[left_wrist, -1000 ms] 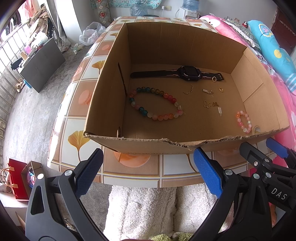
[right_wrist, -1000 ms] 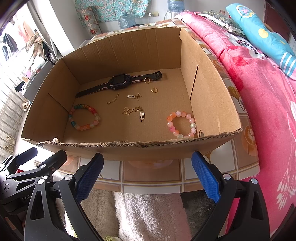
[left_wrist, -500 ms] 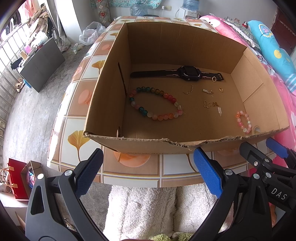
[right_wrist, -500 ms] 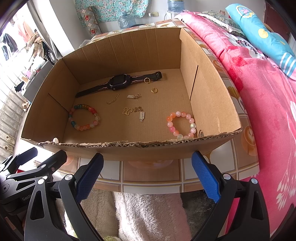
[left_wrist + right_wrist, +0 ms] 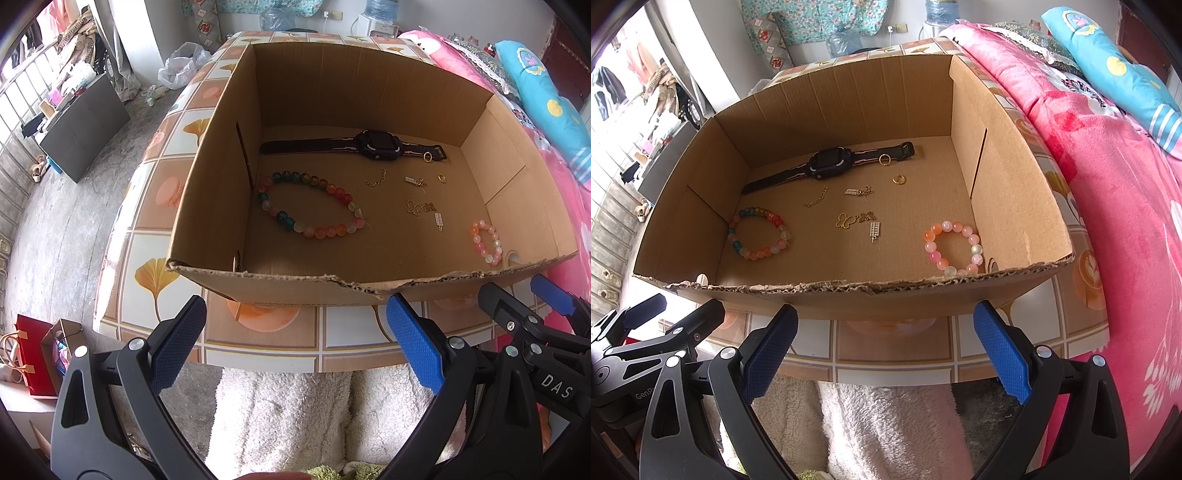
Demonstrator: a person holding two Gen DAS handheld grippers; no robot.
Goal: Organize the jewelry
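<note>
An open cardboard box [image 5: 207,177] [image 5: 1008,155] on a tiled table holds the jewelry. Inside lie a black watch [image 5: 376,146] [image 5: 831,162], a multicoloured bead bracelet [image 5: 310,206] [image 5: 759,232], a small pink bead bracelet [image 5: 487,242] [image 5: 955,251], two gold rings [image 5: 884,159] [image 5: 898,180], a short chain [image 5: 815,201] and several small gold charms [image 5: 421,206] [image 5: 855,219]. My left gripper [image 5: 295,343] hangs open before the box's near wall, empty. My right gripper [image 5: 884,343] is also open and empty, just short of the same wall.
The table [image 5: 147,266] stands beside a bed with a pink blanket [image 5: 1126,206] on the right. A white fluffy fabric [image 5: 288,417] lies below the table's near edge. A red bag [image 5: 33,350] and a dark cabinet [image 5: 81,129] are on the floor to the left.
</note>
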